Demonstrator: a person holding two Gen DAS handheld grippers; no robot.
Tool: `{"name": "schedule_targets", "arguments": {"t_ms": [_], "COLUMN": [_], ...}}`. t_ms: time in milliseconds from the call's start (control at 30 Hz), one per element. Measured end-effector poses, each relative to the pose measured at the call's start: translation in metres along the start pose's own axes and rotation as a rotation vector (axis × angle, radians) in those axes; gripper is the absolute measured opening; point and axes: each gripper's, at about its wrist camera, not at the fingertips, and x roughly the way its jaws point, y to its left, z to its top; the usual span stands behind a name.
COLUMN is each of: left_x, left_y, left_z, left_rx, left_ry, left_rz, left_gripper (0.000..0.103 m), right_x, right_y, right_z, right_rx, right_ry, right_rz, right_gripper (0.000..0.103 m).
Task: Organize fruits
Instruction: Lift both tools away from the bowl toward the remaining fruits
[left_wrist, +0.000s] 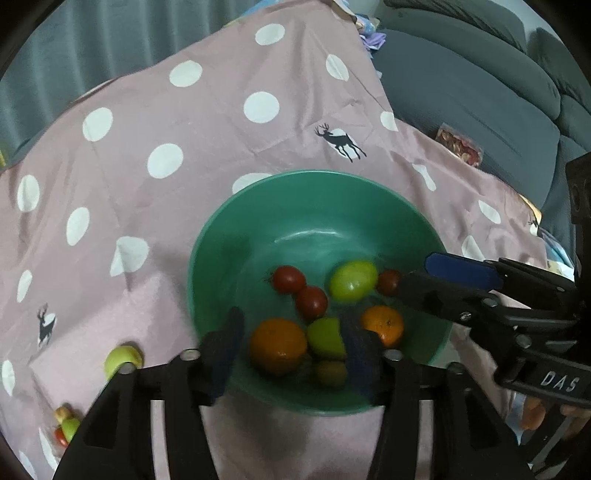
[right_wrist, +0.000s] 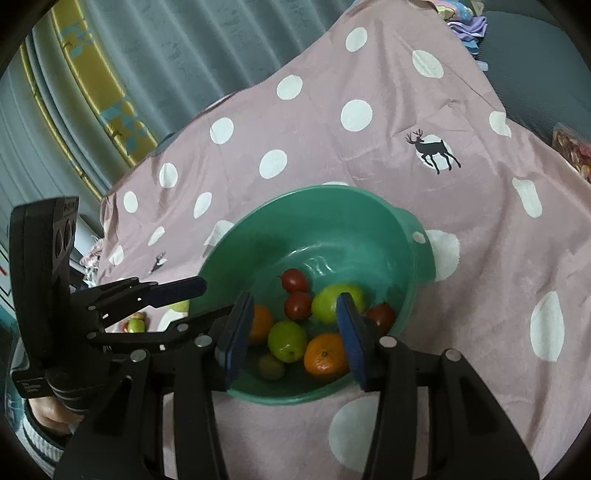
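A green bowl (left_wrist: 314, 206) (right_wrist: 332, 221) on the pink cloth holds red tomatoes (left_wrist: 289, 278), green apples (left_wrist: 352, 285), oranges (left_wrist: 277, 345) and a brownish kiwi (right_wrist: 271, 366). My left gripper (left_wrist: 291, 354) hangs over the bowl's near rim, jaws apart, its blurred fingers either side of an orange and a green apple lying below. My right gripper (right_wrist: 295, 343) is open above the bowl's near side, gripping nothing; in the left wrist view its tip (left_wrist: 424, 284) sits beside a tomato (left_wrist: 388, 282). A green apple (left_wrist: 122, 360) lies outside the bowl.
A few small fruits (left_wrist: 66, 424) (right_wrist: 135, 325) lie on the spotted cloth (left_wrist: 184, 221) left of the bowl. A grey sofa (left_wrist: 461, 92) and a snack packet (left_wrist: 461, 146) are at the right, curtains (right_wrist: 166, 55) behind. A hand (right_wrist: 55, 410) holds the left gripper (right_wrist: 184, 302).
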Motion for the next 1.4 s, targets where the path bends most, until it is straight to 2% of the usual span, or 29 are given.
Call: {"name": "schedule_targets", "arguments": {"t_ms": [133,267,300,500,733,900,1000,1167,1400], "left_x": [-0.013,-0.031,-0.037,-0.056,-0.076,-0.09,-0.103,-0.119,-0.127], "left_y": [0.0,0.004,0.006,0.022,0.057,0.097,0.116,0.128,0.132], "left_z": [-0.01,-0.027,-0.035,-0.082,-0.147,-0.203,-0.227,-0.243,-0.246], "left_rx": [-0.014,-0.037,-0.051,-0.132,-0.274,-0.435,-0.522,-0.584,-0.589], "left_ry": [-0.01,-0.029,-0.033,-0.005,0.031,0.09,0.083,0.055,-0.011], "left_rz": [0.01,0.031,0.033,0.057,0.103,0.152,0.153,0.167,0.148], "left_gripper": [0.061,0.079,0.08,0.082,0.086,0.086,0.086,0.086,0.086], "right_x": [-0.013,-0.025,-0.028,-0.043,-0.04,-0.027,-0.018,-0.003,0.011], "right_y": [0.003,0.01,0.011,0.022,0.047,0.063,0.073,0.094,0.122], "right_z": [-0.005,-0.011,-0.013,-0.027,-0.055,-0.072,-0.081,-0.091,-0.096], "right_rx": [0.021,0.028,0.027,0.009,-0.062,-0.09,-0.105,-0.143,-0.204], "right_ry": [-0.016,-0.023,-0.024,-0.008,0.075,0.14,0.18,0.232,0.272], "right_rz": [0.012,0.026,0.027,0.042,0.059,0.08,0.097,0.114,0.128], "right_gripper": [0.053,0.061,0.062,0.066,0.069,0.069,0.069,0.069,0.069]}}
